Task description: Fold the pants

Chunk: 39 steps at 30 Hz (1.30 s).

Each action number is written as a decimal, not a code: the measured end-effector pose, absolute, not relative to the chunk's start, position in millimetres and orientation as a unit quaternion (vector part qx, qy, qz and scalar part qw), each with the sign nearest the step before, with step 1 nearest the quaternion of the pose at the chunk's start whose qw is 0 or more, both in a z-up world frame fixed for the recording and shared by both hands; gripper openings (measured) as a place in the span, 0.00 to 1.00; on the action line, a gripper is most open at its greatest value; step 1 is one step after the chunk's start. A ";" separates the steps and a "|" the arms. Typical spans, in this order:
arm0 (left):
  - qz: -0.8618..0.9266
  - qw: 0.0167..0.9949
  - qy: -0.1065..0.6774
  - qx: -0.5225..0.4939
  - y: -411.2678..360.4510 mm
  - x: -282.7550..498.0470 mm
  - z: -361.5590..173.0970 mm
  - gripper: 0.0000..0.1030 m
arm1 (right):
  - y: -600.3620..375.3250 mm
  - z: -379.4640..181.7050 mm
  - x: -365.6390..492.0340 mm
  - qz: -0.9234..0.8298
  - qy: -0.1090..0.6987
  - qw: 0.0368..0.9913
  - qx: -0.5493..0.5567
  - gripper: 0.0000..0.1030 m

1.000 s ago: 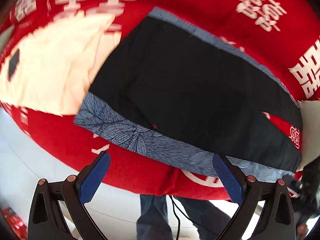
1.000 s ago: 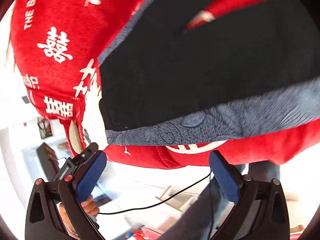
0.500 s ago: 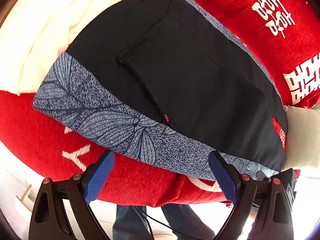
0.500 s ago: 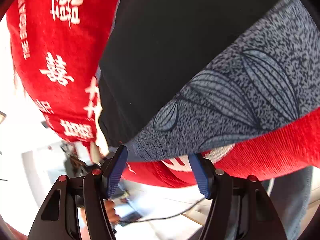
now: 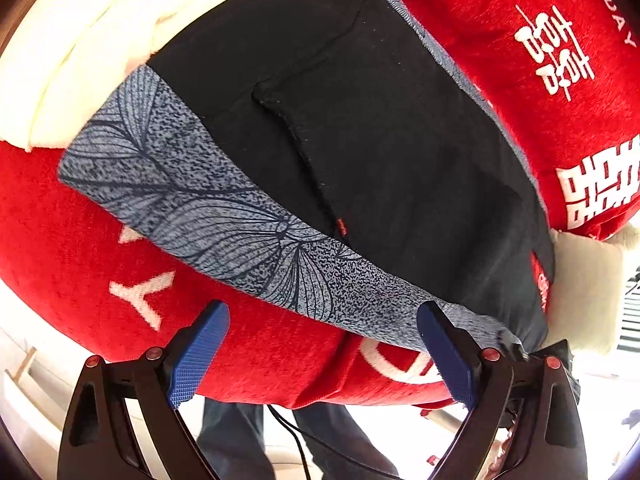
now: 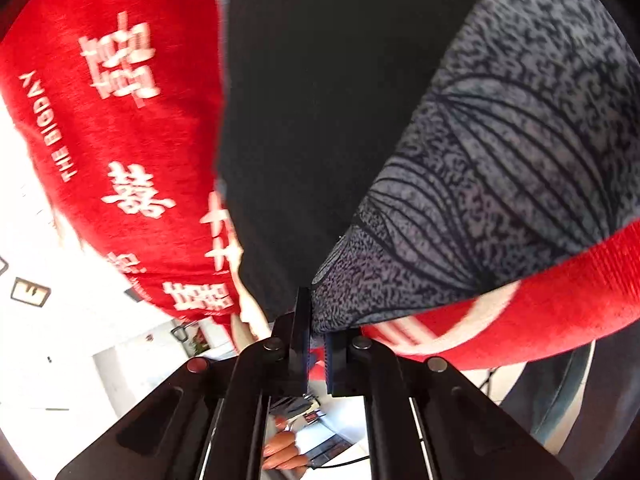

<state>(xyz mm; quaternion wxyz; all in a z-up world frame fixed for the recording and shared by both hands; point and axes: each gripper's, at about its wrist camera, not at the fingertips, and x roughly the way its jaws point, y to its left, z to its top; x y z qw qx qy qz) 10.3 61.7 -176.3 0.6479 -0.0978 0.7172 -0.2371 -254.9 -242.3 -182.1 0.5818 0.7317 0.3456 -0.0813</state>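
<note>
Black pants with a grey leaf-print waistband lie flat on a red blanket. My left gripper stands open just short of the waistband's near edge. Only the blanket shows between its blue pads, and its right fingertip is at the band's hem. In the right wrist view the pants fill the top. My right gripper is closing tight on the corner of the waistband, with the fabric pinched between its pads.
The red blanket has white lettering and hangs over the near edge. A cream cloth lies at the far left and another pale piece at the right. A person's jeans-clad legs and a cable are below.
The right gripper dropped to the waistband corner and shut on it. The left gripper sank closer to the waistband's near edge and stayed open.
</note>
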 end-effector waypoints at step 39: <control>-0.192 0.722 0.641 -0.178 -13.5 162.6 -70.4 0.16 | -381.9 -65.9 -94.9 -0.046 0.450 0.694 0.560 0.06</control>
